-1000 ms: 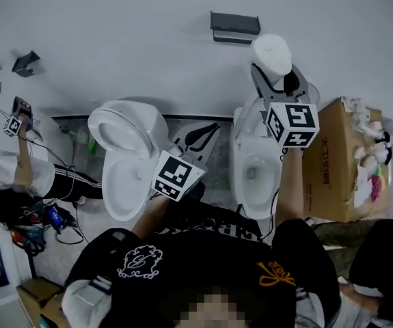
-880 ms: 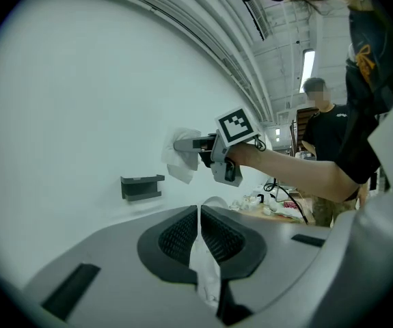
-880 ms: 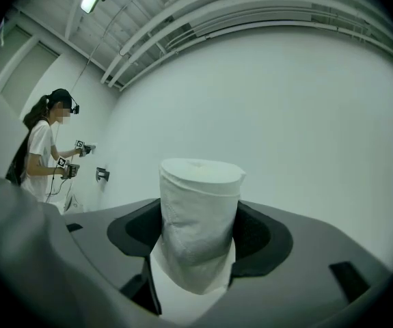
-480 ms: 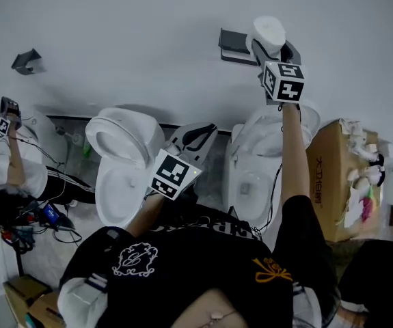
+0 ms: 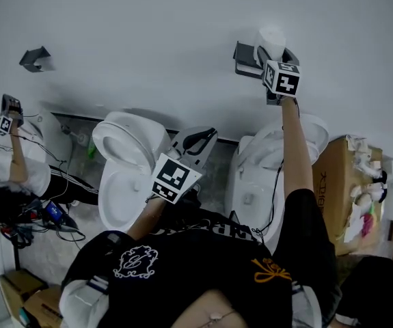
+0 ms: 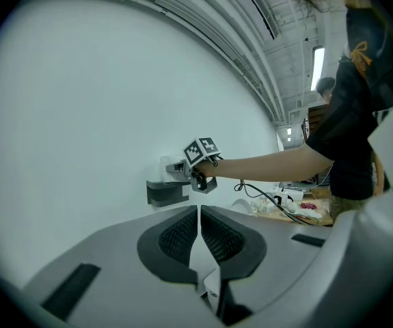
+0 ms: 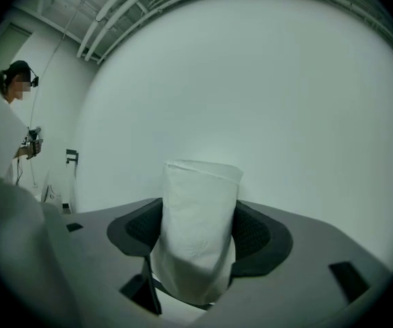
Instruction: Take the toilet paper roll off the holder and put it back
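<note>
Up the wall [image 5: 148,26] from over a toilet [image 5: 268,169] a second ago, the right gripper [image 5: 272,52] has reached the right end of the holder [image 5: 245,57]; its arm is stretched nearly straight; its jaws are clamped on the toilet paper roll [image 7: 199,241], just beside the holder. The left gripper [image 6: 199,217] hangs low on a bent arm; jaws together, nothing between them.

Black T-shirt [image 5: 203,265] with orange emblem [image 5: 273,270]; grey left gripper [image 6: 199,212] bears marker cube [image 5: 175,178].
</note>
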A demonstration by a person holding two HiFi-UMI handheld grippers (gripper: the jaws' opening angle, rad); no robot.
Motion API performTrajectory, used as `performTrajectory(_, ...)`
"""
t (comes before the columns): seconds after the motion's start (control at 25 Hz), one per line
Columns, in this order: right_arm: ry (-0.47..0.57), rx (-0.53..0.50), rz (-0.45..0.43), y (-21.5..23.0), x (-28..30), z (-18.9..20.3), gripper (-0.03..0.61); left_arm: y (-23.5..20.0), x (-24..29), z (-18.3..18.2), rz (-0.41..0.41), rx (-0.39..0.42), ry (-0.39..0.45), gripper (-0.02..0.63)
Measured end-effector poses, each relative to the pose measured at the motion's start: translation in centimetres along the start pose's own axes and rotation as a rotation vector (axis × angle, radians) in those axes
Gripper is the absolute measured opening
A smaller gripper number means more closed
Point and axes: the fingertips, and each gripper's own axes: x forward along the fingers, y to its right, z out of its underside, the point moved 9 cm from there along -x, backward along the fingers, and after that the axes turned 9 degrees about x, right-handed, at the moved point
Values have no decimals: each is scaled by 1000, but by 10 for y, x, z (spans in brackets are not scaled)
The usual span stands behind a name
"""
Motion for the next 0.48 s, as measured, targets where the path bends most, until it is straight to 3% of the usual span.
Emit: performTrajectory(0.48,37,40,-33,4,-15,4,341,-2,0,10,21,-24,-5,26)
